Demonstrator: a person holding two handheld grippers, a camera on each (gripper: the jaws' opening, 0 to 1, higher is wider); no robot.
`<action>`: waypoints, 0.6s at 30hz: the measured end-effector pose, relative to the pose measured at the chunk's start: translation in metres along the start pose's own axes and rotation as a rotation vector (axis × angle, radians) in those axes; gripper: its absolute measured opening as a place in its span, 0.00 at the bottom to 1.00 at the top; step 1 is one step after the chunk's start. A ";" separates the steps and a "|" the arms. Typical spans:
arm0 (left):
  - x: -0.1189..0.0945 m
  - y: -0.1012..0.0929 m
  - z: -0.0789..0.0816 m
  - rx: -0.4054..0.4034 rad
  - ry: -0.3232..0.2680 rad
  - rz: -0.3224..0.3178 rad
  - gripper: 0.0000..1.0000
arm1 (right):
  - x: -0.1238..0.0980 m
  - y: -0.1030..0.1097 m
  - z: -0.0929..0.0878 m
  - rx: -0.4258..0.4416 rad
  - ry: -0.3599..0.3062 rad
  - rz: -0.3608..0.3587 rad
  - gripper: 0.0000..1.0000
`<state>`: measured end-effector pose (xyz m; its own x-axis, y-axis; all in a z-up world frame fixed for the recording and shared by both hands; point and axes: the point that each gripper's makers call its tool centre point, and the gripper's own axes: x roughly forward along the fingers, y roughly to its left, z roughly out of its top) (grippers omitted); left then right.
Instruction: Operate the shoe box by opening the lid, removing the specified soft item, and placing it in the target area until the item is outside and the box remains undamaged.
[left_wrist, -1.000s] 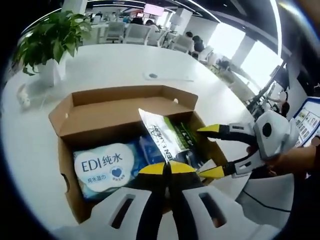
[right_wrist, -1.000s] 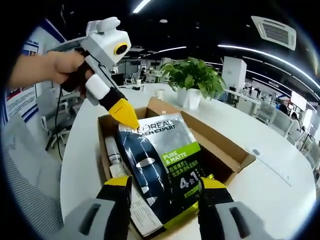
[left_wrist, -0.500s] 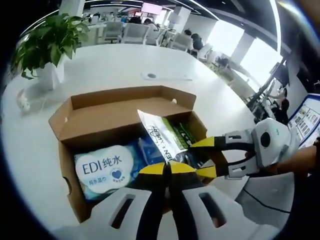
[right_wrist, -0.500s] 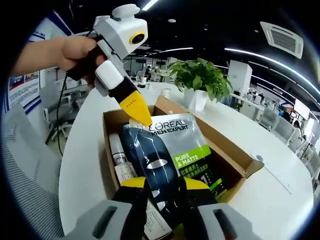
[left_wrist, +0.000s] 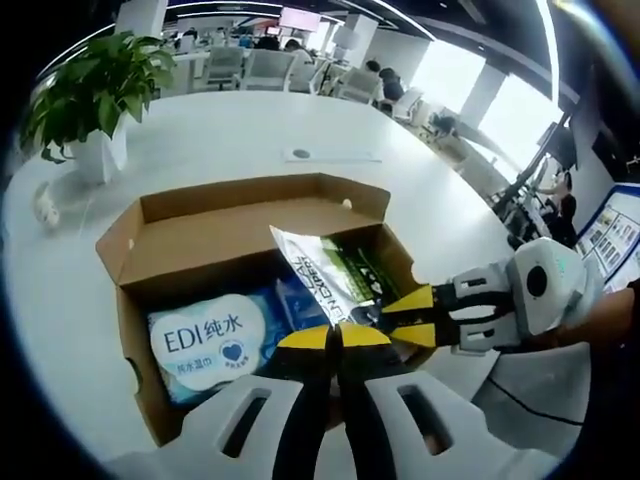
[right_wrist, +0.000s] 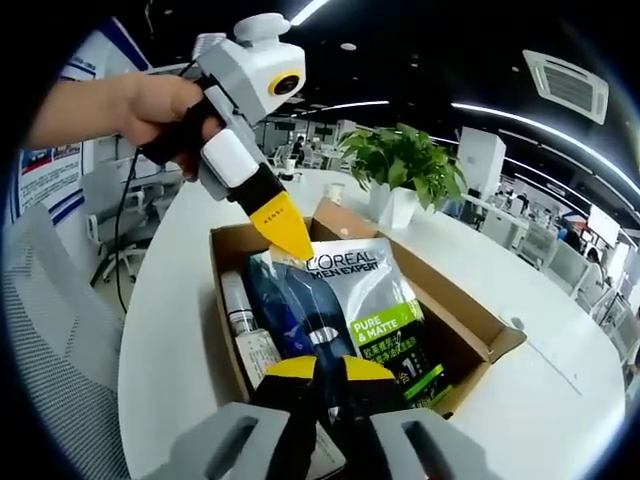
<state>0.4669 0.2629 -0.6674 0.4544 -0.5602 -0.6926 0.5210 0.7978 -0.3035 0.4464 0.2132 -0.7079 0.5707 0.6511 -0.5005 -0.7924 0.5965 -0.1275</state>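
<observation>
Plant (left_wrist: 88, 82) in a white pot stands toward the far-left edge of the white table (left_wrist: 230, 130) in the left gripper view. Nearer, the shoe box (left_wrist: 135, 240) sits open, its lid flap folded back on the far side. Inside, along the left wall, lies a blue wipes pack (left_wrist: 210, 335). To its right a dark sachet (left_wrist: 335, 275) with green print stands tilted, 1 end raised above the box rim, its long axis running from the near wall up and toward the far side. The left gripper (left_wrist: 335, 338) has its jaws together at the sachet's near lower edge, and appears pinched on it. The right gripper (left_wrist: 415, 315) enters from the right with its jaws drawn together against the sachet's right edge. In the right gripper view, the left gripper (right_wrist: 285, 228) touches the sachet (right_wrist: 365, 300) at its far top edge, while the right gripper (right_wrist: 330, 368) is clamped on the near bottom edge; a tube (right_wrist: 235, 300) lies along the left wall of the shoe box (right_wrist: 470, 335). Judgement: both tongs hold opposite ends, so the lift should follow the sachet's long axis, straight up clear of the cardboard walls.
</observation>
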 end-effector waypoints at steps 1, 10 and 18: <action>0.000 -0.001 0.001 0.001 -0.002 -0.002 0.00 | 0.000 0.000 0.000 0.003 -0.001 0.002 0.00; -0.007 -0.002 0.007 -0.005 -0.036 -0.006 0.00 | -0.003 0.001 0.008 -0.002 -0.021 0.015 0.00; -0.018 -0.003 0.018 -0.007 -0.069 -0.006 0.00 | -0.007 -0.001 0.022 -0.019 -0.049 0.014 0.00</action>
<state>0.4702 0.2666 -0.6421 0.4999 -0.5789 -0.6442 0.5192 0.7956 -0.3121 0.4475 0.2182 -0.6854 0.5690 0.6821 -0.4594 -0.8042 0.5782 -0.1376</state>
